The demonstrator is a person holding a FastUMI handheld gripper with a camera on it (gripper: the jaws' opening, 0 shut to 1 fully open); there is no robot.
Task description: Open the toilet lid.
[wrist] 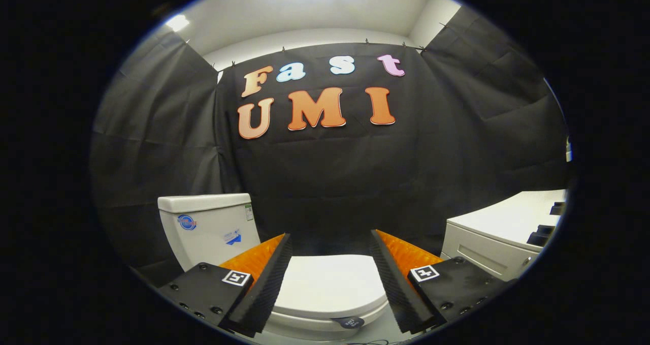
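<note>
A white toilet stands low ahead, its lid (327, 286) lying flat and closed over the seat. Its white tank (208, 228) rises behind, left of the left finger, against the black cloth wall. My gripper (330, 243) hovers above the lid's near part, open wide, with nothing between the orange-backed, ribbed black fingers (269, 274). The lid shows in the gap between them. A small dark round label (350, 322) sits on the seat's front rim, just below the fingers.
A white cabinet (500, 233) with a flat top stands to the right of the toilet, close to the right finger. Dark objects (546, 230) rest at its far right side. Black cloth walls close in behind and on both sides.
</note>
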